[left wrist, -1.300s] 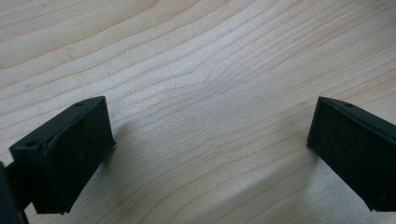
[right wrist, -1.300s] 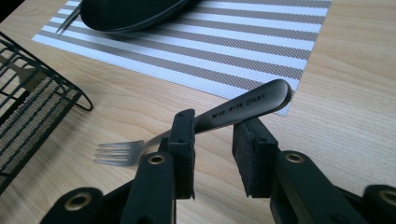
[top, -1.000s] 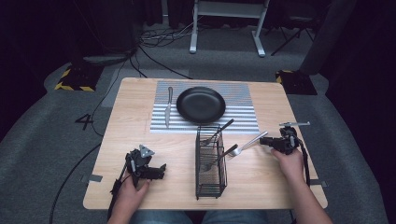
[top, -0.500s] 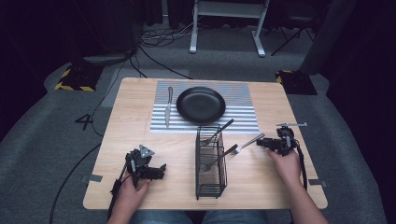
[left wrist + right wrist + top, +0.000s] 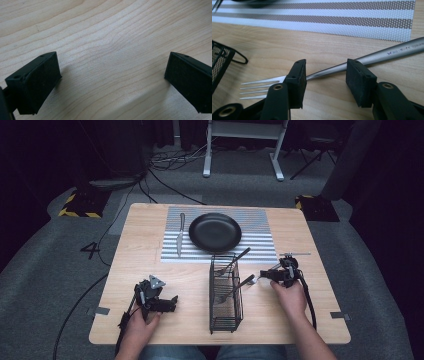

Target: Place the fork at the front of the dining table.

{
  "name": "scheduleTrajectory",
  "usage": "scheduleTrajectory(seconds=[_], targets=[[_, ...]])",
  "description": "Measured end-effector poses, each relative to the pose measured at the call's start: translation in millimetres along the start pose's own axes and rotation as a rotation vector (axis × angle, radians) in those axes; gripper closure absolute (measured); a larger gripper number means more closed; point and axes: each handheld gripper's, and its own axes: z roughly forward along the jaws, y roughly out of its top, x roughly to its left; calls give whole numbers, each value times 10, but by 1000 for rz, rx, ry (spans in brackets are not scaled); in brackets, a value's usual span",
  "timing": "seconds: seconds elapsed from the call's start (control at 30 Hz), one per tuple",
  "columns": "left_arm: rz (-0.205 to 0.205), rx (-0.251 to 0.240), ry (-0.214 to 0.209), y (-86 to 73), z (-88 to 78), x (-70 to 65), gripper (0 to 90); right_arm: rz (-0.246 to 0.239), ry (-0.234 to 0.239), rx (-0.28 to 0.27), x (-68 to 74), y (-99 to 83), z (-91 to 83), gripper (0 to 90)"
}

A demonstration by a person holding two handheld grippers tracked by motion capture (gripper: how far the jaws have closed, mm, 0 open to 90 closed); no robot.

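**Right gripper (image 5: 326, 68) spread around a fork beside the basket**

Its jaws have just been opening, and the fork (image 5: 387, 53) is seen lying on the wood between them, gripped by neither pad, its tines pointed toward the wire basket (image 5: 225, 320). The left gripper (image 5: 112, 75) is parked wide open over bare wood, with nothing in it.

A place setting appears to be under way. The fork is judged to be at the point of release or re-grip. Next, a firmer hold on its neck would be needed, then a carry to the striped mat (image 5: 260, 250) beside the black plate (image 5: 215, 232), opposite the knife (image 5: 180, 236).

The light wooden table (image 5: 135, 245) is surrounded by grey carpet, trailing cables and hazard tape.
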Motion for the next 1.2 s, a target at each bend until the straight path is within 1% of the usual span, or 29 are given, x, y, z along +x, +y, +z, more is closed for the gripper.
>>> scheduleTrajectory(seconds=[0.07, 0.1, 0.13, 0.2, 0.23, 0.3, 0.33, 0.4, 0.43, 0.5, 0.57, 0.63, 0.67, 0.7, 0.73, 0.77, 0.8, 0.87, 0.9, 0.93, 1.0, 1.03, 1.07, 1.1, 1.13, 1.17, 1.2], targets=[[-1, -1, -2, 0, 1, -1, 3, 17, -11, -12, 26, 17, 29, 505], [0, 0, 0, 0, 0, 0, 2, 3, -39, -23, 65, 28, 59, 501], [0, 0, 0, 0, 0, 0, 2, 3, -39, -23, 65, 28, 59, 501], [0, 0, 0, 0, 0, 0, 2, -33, -92, -31, 118, 42, 90, 500], [0, 0, 0, 0, 0, 0, 3, -33, -98, -28, 128, 44, 92, 506], [0, 0, 0, 0, 0, 0, 3, -37, -93, -25, 139, 43, 84, 524], [0, 0, 0, 0, 0, 0, 2, -50, -82, -38, 149, 45, 67, 525], [0, 0, 0, 0, 0, 0, 2, -86, -58, -83, 190, 61, 20, 522], [0, 0, -1, 0, 1, 0, 2, -103, -55, -94, 214, 81, 3, 520], [0, 0, 0, 0, 0, 0, 3, -114, -43, -93, 262, 145, 7, 514], [0, 0, 0, 0, 0, 0, 2, -114, -23, -85, 298, 212, 46, 512], [0, 0, 0, 0, 0, 0, 3, -106, -12, -68, 327, 268, 113, 517], [0, 0, 0, 0, 0, 0, 3, -106, -12, -68, 327, 268, 113, 517], [0, 0, 0, 0, 0, 0, 3, -106, -6, -58, 334, 283, 154, 520], [0, 0, 0, 0, 0, 0, 3, -101, 1, -39, 345, 287, 232, 528], [0, 0, 0, 0, 0, 0, 2, -102, 2, -26, 349, 279, 260, 530], [0, 0, 0, 0, 0, 0, 3, -102, 2, -26, 349, 279, 260, 530], [0, 0, 0, 0, 0, 0, 2, -109, 15, 9, 361, 261, 297, 538], [0, 0, 0, 0, 0, 0, 3, -112, 22, 35, 366, 251, 307, 541], [0, 0, 0, 0, 0, 0, 3, -113, 42, 71, 370, 238, 301, 541], [0, 0, -1, 0, 0, 0, 3, -127, 59, 106, 381, 212, 273, 543], [0, 0, -1, 0, 0, 0, 3, -127, 59, 106, 381, 212, 273, 543], [-1, 0, -1, 0, 0, 0, 3, -156, 65, 131, 391, 165, 224, 544], [-1, 0, -1, 0, 0, 0, 3, -162, 65, 144, 392, 135, 190, 545], [0, 0, 0, 0, 0, 0, 3, -162, 65, 144, 392, 135, 190, 545], [0, 0, 0, 0, 0, 0, 3, -168, 68, 163, 366, 63, 109, 544], [0, 0, 0, 0, 0, 0, 3, -168, 70, 164, 339, 15, 60, 544]])
